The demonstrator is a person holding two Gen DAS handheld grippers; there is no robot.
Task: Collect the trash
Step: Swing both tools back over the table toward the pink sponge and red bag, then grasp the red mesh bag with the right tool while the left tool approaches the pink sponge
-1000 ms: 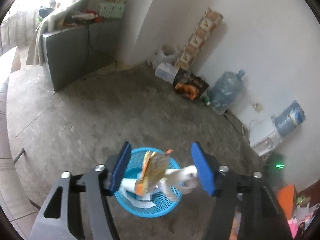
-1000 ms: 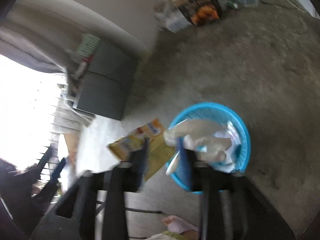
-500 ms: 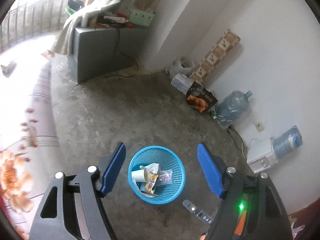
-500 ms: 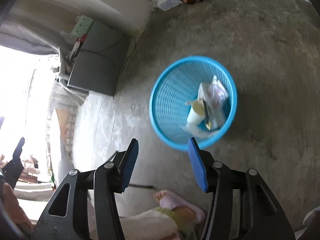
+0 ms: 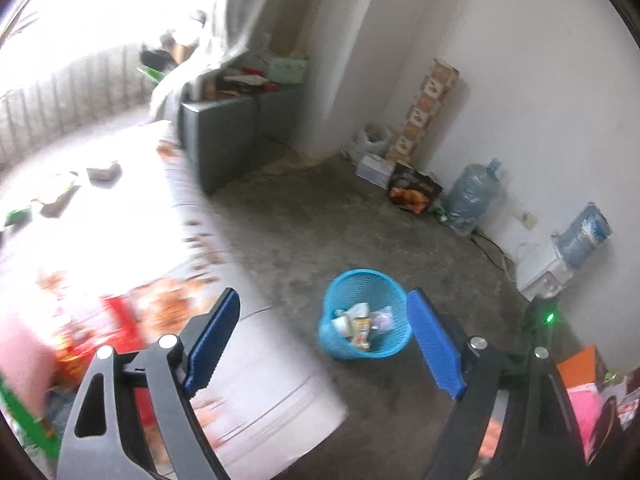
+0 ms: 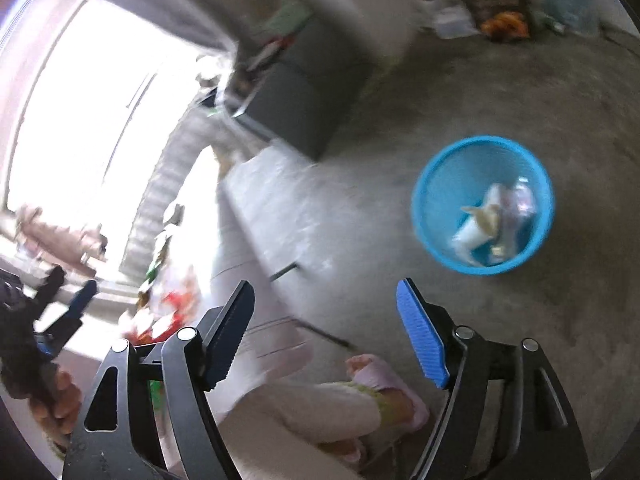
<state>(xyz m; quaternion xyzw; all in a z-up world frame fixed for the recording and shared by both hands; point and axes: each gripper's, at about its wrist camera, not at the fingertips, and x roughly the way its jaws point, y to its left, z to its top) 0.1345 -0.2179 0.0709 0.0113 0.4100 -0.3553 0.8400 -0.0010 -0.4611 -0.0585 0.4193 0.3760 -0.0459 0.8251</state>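
Blue basket held wrappers | left gripper, right gripper: jaws widening, empty | wrapper and tissue released since 1 second earlier.

Left gripper: held a wrapper over the bin a second ago; now empty, jaws opening, drawn back and higher.
Right gripper: pinched white trash at the rim; now empty, jaws opening, pulled away.
Bin: smaller in both views; wrapper and white trash now inside.
Table: now in view at left.
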